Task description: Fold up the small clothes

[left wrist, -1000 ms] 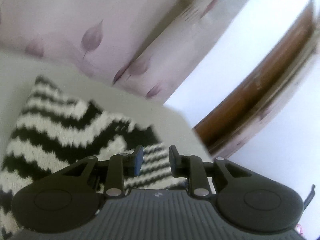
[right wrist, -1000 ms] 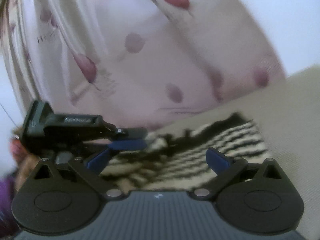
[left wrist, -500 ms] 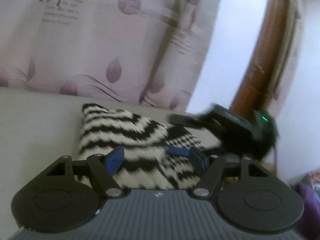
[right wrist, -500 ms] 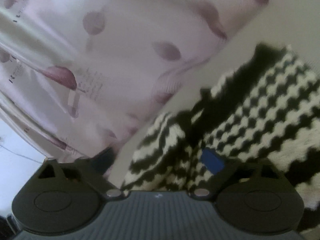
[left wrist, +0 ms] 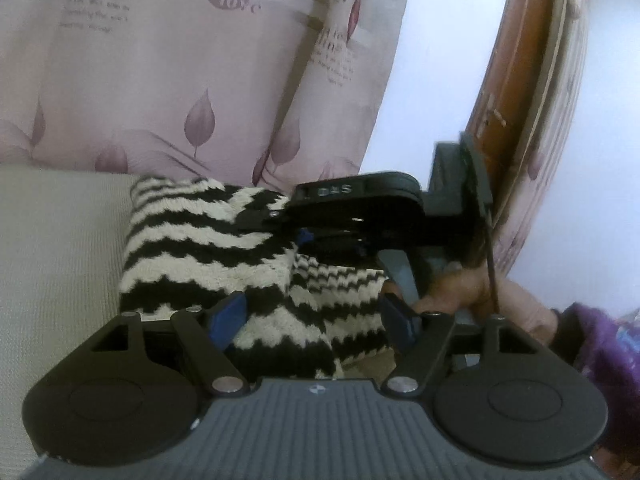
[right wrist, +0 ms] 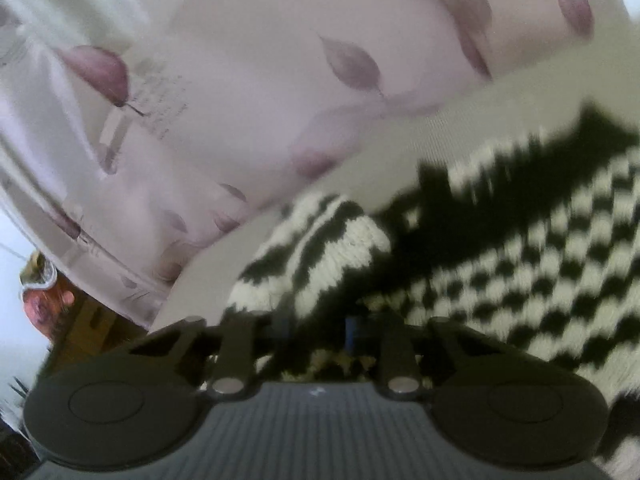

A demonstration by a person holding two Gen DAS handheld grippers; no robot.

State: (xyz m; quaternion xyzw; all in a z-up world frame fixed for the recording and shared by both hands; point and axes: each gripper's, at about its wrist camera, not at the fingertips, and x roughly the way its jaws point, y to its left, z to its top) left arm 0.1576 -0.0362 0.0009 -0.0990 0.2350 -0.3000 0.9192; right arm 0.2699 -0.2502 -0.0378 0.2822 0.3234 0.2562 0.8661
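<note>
Right claw [right wrist: 316,326] pinched on sweater [left wrist: 208,248] edge for fold; left claw [left wrist: 316,316] wide open, sweater between fingers, ungripped.

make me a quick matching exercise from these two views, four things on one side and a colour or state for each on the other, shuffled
Things:
1. left claw
2. right claw
3. knitted garment
4. curtain

Descriptions:
A. black and cream zigzag stripes, lying on the pale surface
B. pale pink with purple leaf prints
C. fingers spread wide on either side of the knit
D. fingers closed in on a fold of the knit

Pairs: 1-C, 2-D, 3-A, 4-B
</note>
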